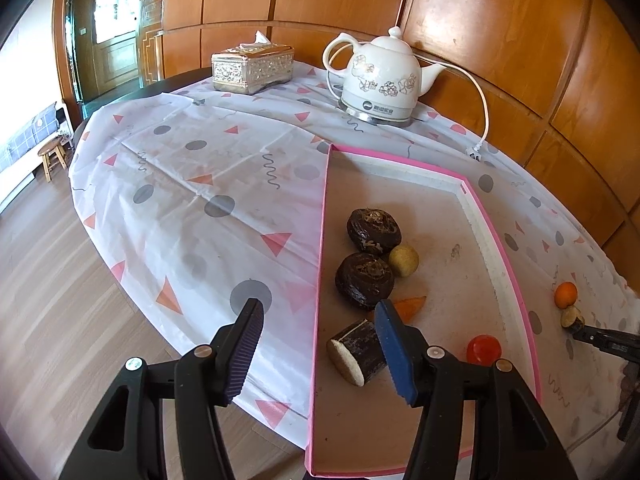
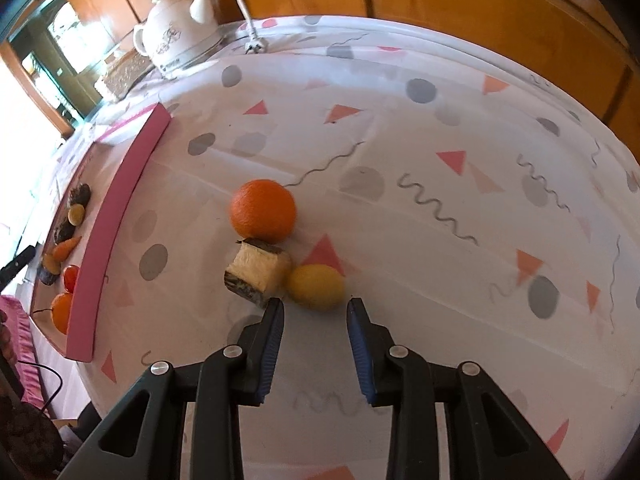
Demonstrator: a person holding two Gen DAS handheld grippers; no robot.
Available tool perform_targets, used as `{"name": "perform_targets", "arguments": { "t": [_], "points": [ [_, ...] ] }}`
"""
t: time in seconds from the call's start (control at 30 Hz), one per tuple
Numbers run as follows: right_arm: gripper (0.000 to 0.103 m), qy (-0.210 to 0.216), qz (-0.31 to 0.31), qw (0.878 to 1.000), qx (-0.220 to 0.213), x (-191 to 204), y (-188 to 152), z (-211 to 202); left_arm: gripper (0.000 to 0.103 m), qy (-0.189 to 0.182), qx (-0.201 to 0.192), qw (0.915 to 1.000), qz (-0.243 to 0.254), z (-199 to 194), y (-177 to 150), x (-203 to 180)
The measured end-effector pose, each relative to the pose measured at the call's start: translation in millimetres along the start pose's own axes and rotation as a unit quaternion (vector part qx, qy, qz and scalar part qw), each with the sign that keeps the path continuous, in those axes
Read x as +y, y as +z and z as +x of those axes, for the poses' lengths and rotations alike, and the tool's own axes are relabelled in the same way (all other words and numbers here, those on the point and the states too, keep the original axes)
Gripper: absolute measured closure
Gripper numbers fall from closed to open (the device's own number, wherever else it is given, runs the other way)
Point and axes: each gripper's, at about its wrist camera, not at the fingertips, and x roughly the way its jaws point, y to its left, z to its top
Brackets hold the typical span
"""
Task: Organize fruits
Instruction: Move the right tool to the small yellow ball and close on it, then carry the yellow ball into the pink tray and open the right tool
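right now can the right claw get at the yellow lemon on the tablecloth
Probably yes. The right claw is open, and the yellow lemon lies just ahead of its tips with nothing between. The cut sugarcane chunk touches the lemon's left side, close to the left finger, so it may get nudged.

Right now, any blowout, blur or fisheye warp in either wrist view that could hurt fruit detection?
Left wrist: sharp, even light; the doorway is bright; strong barrel warp bends the pink tray rim. Right wrist: the left edge is blown out by window light, washing out the tray's fruit; the lemon and orange look slightly soft; the dark vignette cuts the corners.
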Motion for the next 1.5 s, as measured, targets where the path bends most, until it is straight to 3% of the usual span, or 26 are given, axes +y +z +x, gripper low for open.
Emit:
{"name": "perform_targets", "arguments": {
  "t": [0.27, 0.3, 0.37, 0.6, 1.0, 1.5],
  "points": [
    [0.071, -0.012, -0.006, 1.0, -0.012, 5.3, 7.5, 8.7, 0.044, 0.003, -0.008, 0.9998, 0.018, -3.0, -1.0, -6.8],
    [0.077, -0.016, -0.007, 1.0, -0.013, 6.0, 7.7, 9.0, 0.044, 0.004, -0.011, 0.9997, 0.021, -4.3, -1.0, -8.2],
    [0.077, -0.027, -0.012, 0.999, -0.016, 7.8, 6.5, 8.7, 0.044, 0.006, -0.015, 0.9995, 0.026, -6.1, -0.7, -10.3],
    [0.077, -0.049, 0.024, 0.998, -0.037, -4.5, -5.9, -8.7, 0.044, 0.01, -0.026, 0.999, 0.035, -11.5, -1.2, -14.4],
    [0.077, -0.006, 0.005, 0.998, -0.061, 18.0, -27.7, -38.5, 0.044, 0.008, -0.043, 0.998, 0.046, -20.4, -1.6, -21.9],
    [0.077, 0.082, -0.112, 0.989, -0.051, 131.3, -9.0, -26.6, 0.042, 0.004, -0.053, 0.9975, 0.046, -26.0, -1.5, -24.1]
  ]
}}
